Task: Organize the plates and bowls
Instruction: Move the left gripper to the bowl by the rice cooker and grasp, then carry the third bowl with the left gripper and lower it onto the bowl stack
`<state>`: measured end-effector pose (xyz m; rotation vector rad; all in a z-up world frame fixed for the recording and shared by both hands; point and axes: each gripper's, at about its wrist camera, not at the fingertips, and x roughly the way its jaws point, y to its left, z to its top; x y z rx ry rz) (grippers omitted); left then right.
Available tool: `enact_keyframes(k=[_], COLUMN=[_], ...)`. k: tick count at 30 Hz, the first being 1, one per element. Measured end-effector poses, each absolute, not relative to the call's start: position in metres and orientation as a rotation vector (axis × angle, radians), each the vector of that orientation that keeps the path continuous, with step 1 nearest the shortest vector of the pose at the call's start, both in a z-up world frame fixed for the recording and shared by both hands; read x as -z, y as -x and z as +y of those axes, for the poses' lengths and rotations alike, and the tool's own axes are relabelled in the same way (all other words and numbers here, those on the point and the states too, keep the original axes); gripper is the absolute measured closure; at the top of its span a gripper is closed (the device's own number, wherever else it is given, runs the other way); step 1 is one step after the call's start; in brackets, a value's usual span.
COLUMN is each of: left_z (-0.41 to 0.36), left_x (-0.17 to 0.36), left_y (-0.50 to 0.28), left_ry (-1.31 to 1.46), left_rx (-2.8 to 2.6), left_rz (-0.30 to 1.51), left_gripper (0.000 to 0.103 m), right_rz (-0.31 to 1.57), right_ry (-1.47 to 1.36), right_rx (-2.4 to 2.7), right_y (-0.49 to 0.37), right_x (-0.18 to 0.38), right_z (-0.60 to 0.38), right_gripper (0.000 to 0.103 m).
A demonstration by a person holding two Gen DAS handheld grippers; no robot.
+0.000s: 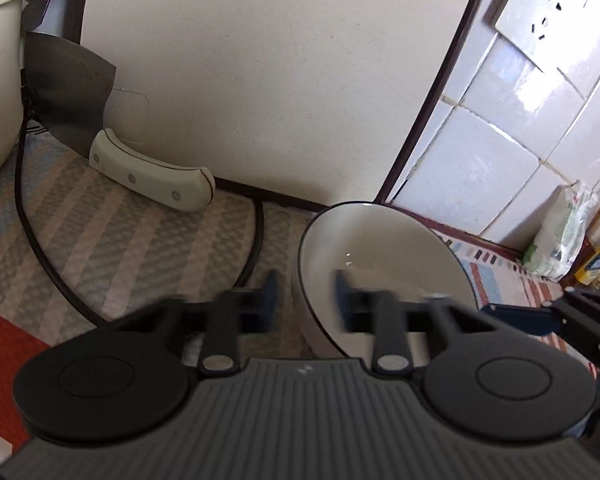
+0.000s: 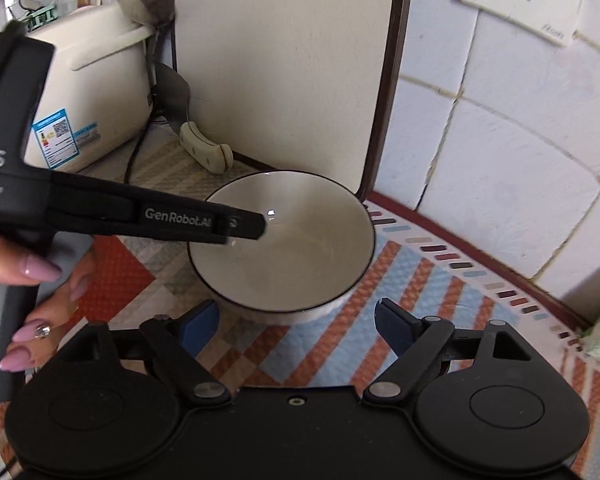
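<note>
- The bowl, white with a dark rim, sits on the patterned cloth of the bench, close to the far wall panel and the tiled corner.
- The left claw straddles the bowl's left rim, one finger outside and one inside; the jaws stand apart and look released, though motion blur makes contact with the rim hard to judge.
- The right claw hangs spread wide just near of the bowl, grasping nothing.
- Risk: if the left claw clenches on one thin rim only, the smooth glazed bowl may tip or slide out as it lifts, since its weight hangs off to one side.
- Risk: the cleaver leans against the wall at far left, with a black cord curving across the cloth; a wide swing leftward could knock the blade or snag the cord.
- Risk: the right claw, if brought in too quickly, could shove the bowl toward the wall.
- Hidden: no plates appear in either view, and no stacking place is visible.
- The bowl's near base is covered by the claws' bodies, and the rice cooker is cut off at the frame edge.
</note>
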<state>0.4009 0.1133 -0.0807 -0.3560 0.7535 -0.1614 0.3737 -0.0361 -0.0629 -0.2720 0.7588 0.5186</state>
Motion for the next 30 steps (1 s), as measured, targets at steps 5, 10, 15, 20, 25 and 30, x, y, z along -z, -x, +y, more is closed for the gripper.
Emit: enact_keyframes(k=[5, 10, 15, 20, 25, 30], left_z=[0.118, 0.120, 0.114, 0.117, 0.115, 0.107], left_x=[0.083, 0.096, 0.095, 0.089, 0.071, 0.045], left_y=[-0.405, -0.416, -0.408, -0.397, -0.379, -0.353], left_ry=[0.403, 0.453, 0.417, 0.427, 0.404, 0.381], left_rx=[0.166, 0.179, 0.174, 0.192, 0.206, 0.234], left_rz=[0.774, 0.840, 0.815, 0.829, 0.839, 0.828], left_gripper=[0.090, 0.090, 0.091, 0.091, 0.091, 0.090], right_rz=[0.815, 0.818, 0.822, 0.808, 0.776, 0.740], right_ry=[0.330, 0.334, 0.329, 0.317, 0.310, 0.294], right_rx=[-0.534, -0.544, -0.544, -0.564, -0.563, -0.558], right_y=[-0.384, -0.391, -0.393, -0.383, -0.360, -0.330], right_x=[0.072, 0.076, 0.080, 0.076, 0.064, 0.045], right_z=[-0.020, -0.011, -0.010, -0.014, -0.018, -0.028], right_gripper=[0.012, 0.009, 0.008, 0.008, 0.008, 0.007])
